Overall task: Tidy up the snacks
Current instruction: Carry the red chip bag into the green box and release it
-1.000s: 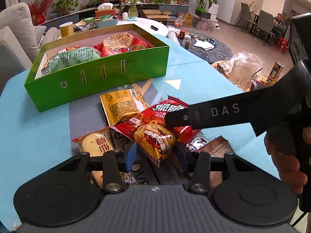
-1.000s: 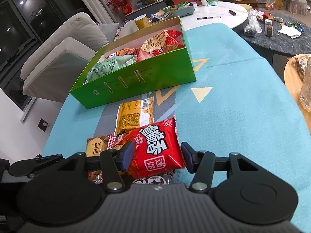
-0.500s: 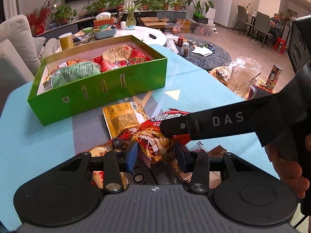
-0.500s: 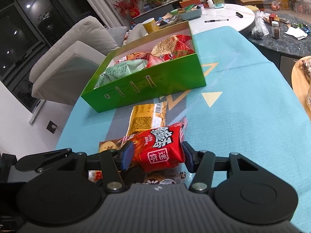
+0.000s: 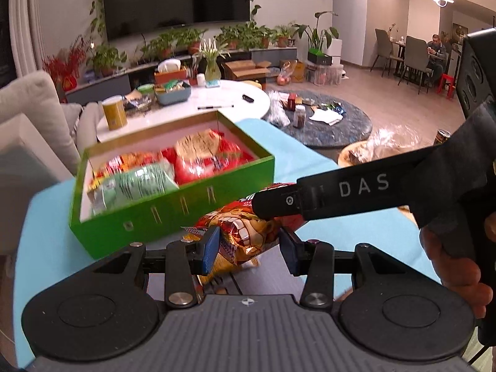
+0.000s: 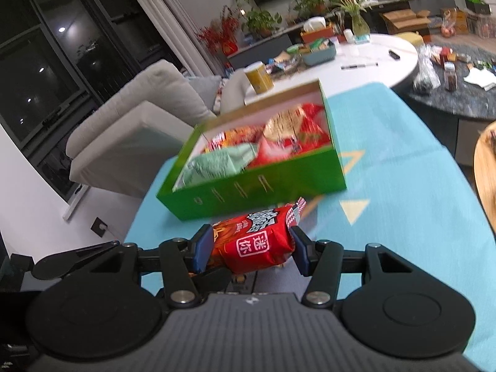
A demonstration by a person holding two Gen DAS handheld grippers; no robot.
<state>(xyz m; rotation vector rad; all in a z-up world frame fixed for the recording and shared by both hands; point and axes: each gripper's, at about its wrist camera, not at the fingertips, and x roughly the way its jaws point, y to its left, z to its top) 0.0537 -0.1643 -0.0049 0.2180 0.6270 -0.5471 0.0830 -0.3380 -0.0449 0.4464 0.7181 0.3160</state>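
Two grippers, one snack packet in each: left gripper (image 5: 248, 249) is closed narrowly on a red-and-gold packet (image 5: 245, 232), and right gripper (image 6: 251, 252) is clamped on a red packet (image 6: 257, 243), both packets held above the blue tablecloth (image 6: 403, 217). One green box (image 6: 257, 186) sits on the cloth just beyond them. Inside it are one pale green bag (image 5: 139, 183) at near left and several red packets, too blurred to count.

Warm indoor lighting, fisheye-bent edges, the green box (image 6: 248, 192) seemingly motion-blurred.
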